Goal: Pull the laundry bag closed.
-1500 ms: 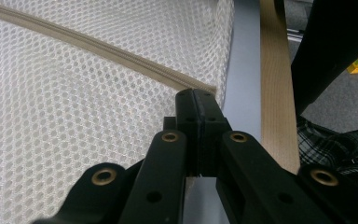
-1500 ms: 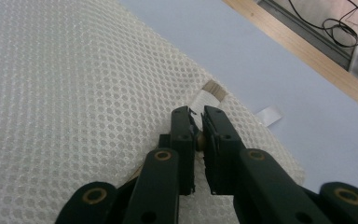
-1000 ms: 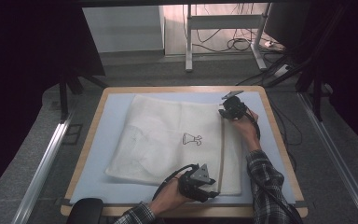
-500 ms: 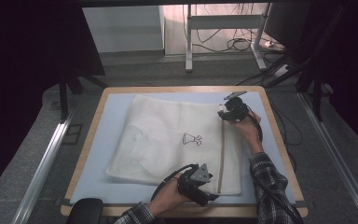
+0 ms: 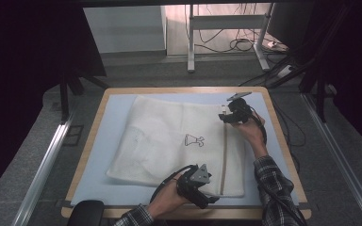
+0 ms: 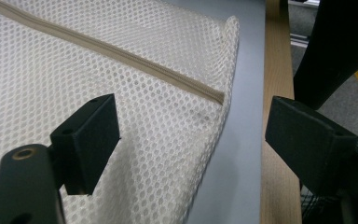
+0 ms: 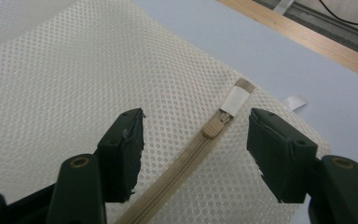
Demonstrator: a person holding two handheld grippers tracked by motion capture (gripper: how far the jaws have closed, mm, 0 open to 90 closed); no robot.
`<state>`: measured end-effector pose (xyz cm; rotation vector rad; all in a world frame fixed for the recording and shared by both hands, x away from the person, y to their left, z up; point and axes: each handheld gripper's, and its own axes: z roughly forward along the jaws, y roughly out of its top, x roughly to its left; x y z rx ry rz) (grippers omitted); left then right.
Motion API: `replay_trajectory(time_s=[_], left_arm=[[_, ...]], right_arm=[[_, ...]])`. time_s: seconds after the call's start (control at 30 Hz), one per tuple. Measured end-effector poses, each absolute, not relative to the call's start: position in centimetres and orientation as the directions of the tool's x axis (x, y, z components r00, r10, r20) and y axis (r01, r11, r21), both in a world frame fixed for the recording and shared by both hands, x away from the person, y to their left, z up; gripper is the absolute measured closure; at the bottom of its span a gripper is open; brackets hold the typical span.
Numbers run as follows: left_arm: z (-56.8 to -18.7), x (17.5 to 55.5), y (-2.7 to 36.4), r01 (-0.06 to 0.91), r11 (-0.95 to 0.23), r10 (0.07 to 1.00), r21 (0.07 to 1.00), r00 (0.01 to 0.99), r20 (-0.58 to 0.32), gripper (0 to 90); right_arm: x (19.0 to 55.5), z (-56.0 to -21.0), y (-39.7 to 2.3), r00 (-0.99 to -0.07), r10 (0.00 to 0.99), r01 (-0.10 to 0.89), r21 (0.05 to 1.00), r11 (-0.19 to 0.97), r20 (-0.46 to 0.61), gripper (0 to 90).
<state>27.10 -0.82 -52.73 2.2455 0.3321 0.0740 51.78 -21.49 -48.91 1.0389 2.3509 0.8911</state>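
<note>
Mesh laundry bag (image 5: 169,141), cream-white and flat, lies spread on a pale blue mat (image 5: 108,141) that covers the wooden counter (image 5: 283,141). A tan zipper (image 5: 224,155) runs along the bag's side nearest the person's right arm, and it is closed along its whole visible length. A small dark printed mark (image 5: 194,140) sits near the bag's middle. What is inside the bag cannot be told through the mesh.

The left gripper (image 6: 191,135) hovers at the bag's near corner, where the zipper ends. Its jaws have just been opening and now stand wide apart, released, with the mesh corner (image 6: 223,56) lying loose ahead of them and the zipper's end just beyond the left jaw. The counter's wooden edge passes beside the right jaw.

The right gripper (image 7: 196,140) sits at the bag's far corner. Its jaws have also just been opening and are released; the zipper pull (image 7: 214,127) lies between them, untouched, with a white tab (image 7: 236,100) just past it. A person's hands and plaid sleeve (image 5: 273,188) hold both grippers.
</note>
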Motion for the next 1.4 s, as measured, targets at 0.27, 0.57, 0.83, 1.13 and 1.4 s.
replay_trajectory(time_s=[0.27, 0.57, 0.83, 1.13, 1.4], left_arm=[[-52.6, 26.6, -0.7, 0.208, -0.624, 0.259, 0.753, 0.965, -0.052, 12.9], [-52.4, 26.4, -0.2, 0.207, -0.629, 0.263, 0.750, 0.964, -0.046, 9.5], [-52.1, 26.5, 0.9, 0.217, -0.624, 0.283, 0.751, 0.958, -0.042, 7.6], [-52.3, 26.5, 1.6, 0.216, -0.650, 0.299, 0.729, 0.954, -0.015, 5.7], [-52.2, 26.4, 2.4, 0.209, -0.652, 0.313, 0.729, 0.950, 0.008, 3.5]], right_arm=[[51.3, -48.6, -21.5, -0.643, 0.759, 0.497, 0.698, 0.516, -0.104, 29.8], [50.5, -48.4, -21.1, -0.667, 0.741, 0.494, 0.698, 0.519, -0.079, 21.6], [50.1, -48.3, -20.9, -0.677, 0.735, 0.508, 0.698, 0.505, -0.039, 18.1], [49.6, -48.3, -20.7, -0.675, 0.738, 0.557, 0.673, 0.486, 0.025, 10.4], [48.9, -48.1, -20.8, -0.684, 0.729, 0.554, 0.669, 0.495, 0.027, 5.5]])
